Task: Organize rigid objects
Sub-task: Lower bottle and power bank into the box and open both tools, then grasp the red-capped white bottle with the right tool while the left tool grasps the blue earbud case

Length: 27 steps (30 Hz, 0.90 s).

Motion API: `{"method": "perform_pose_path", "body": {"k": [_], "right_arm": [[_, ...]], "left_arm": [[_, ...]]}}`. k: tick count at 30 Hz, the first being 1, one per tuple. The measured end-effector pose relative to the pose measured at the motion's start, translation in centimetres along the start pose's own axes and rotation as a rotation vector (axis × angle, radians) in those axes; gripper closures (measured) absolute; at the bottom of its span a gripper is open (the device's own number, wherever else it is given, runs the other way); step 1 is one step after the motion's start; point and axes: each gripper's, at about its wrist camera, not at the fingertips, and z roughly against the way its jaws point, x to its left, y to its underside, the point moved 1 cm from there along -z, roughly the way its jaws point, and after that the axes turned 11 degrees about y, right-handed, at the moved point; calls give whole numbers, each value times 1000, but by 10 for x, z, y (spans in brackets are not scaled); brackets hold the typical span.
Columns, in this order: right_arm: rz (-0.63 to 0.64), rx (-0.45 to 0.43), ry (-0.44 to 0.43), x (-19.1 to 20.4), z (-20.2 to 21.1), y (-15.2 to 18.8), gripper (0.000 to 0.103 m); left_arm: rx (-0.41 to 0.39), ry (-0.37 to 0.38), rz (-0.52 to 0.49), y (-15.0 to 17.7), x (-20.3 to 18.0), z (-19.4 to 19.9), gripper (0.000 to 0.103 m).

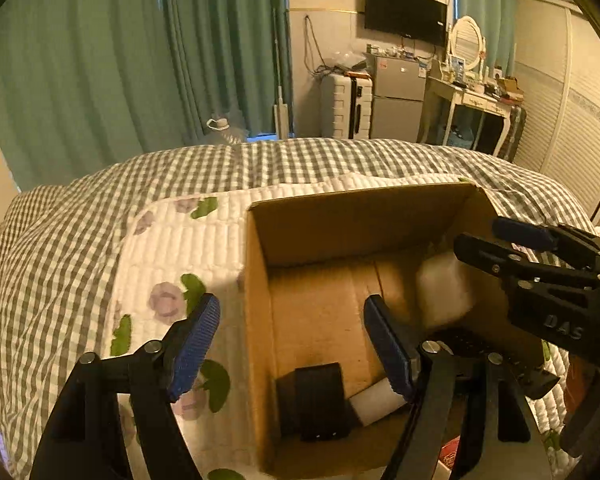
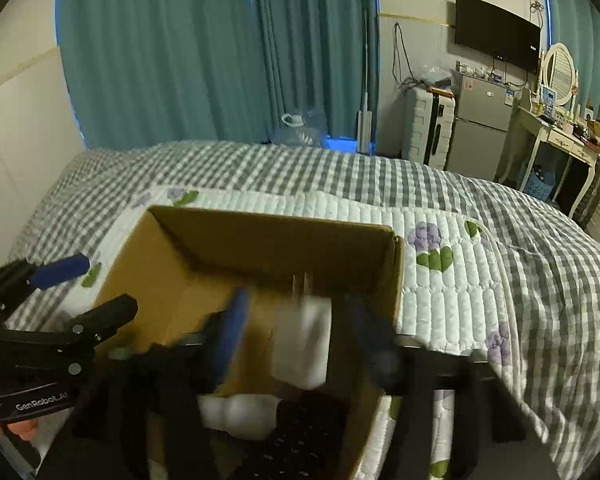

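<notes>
An open cardboard box sits on the bed, and it also shows in the right wrist view. Inside lie a black rectangular object and a white cylinder. A blurred white block is in the air inside the box, below my right gripper; in the right wrist view the white block hangs between the spread fingers of the right gripper, touching neither. My left gripper is open and empty, straddling the box's left wall; it also shows in the right wrist view.
The box rests on a white quilted floral pad over a grey checked bedspread. A white bottle and a dark keyboard-like object lie at the box's near end. Curtains, a fridge and a dresser stand beyond the bed.
</notes>
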Motion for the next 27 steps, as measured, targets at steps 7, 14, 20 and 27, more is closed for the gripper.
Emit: {"method": "perform_pose_path", "body": {"k": [7,14,20,27], "right_arm": [[-2,-19,24,0,55,1,42],[11,-61,60,4,141,11,24],[55,-112,59,20,198,26,12],[68,-80,82,35,201,67,8]], "left_arm": [[-48,2,19,9,1,41,15],[-133,-6,-2,22,-14,118,7],[-200,-12,-3,32,-18,176,3],[-187,20,18,73,-11,188,1]]}}
